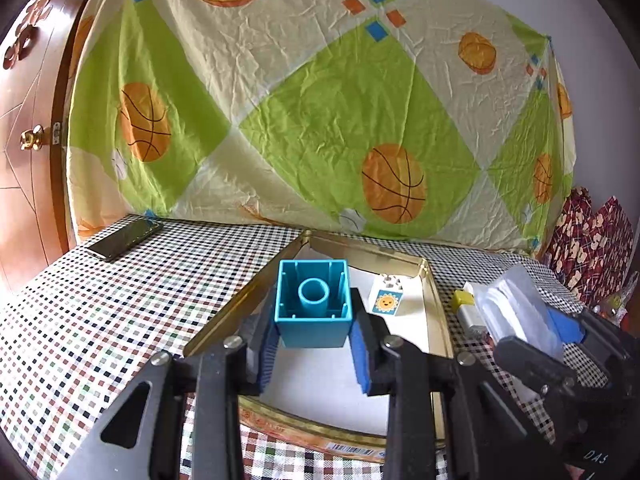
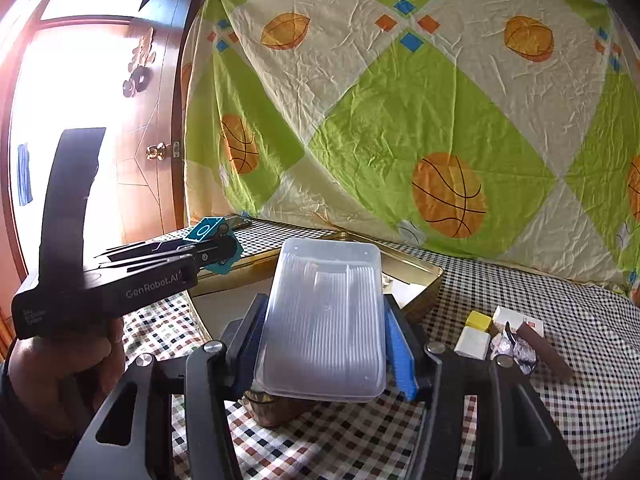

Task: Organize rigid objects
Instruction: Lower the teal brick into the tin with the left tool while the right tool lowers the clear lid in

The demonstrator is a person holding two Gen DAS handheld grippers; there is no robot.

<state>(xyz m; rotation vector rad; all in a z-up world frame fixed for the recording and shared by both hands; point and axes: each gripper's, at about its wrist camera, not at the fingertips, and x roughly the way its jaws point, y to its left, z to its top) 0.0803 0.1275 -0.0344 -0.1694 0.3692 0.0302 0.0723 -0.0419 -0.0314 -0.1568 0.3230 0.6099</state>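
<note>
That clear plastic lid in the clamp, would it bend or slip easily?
Probably a little. The lid looks thin and see-through, so likely light and somewhat bendy. Its ribbed face may stiffen it. The right gripper holds only its smooth side edges, so it could slip.

Checkered tablecloth (image 1: 120, 300) under gold tin (image 1: 434, 300), phone (image 1: 124, 238), yellow block (image 2: 478, 321).

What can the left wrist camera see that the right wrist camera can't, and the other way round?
Only the left wrist view shows the sun-face block lying in the gold tin and the blue block's hollow underside. Only the right wrist view shows the foil wrapper, the brown bar and the hand holding the left gripper. Both show the blue block, the clear plastic lid in the right gripper, the tin and the yellow block.
</note>
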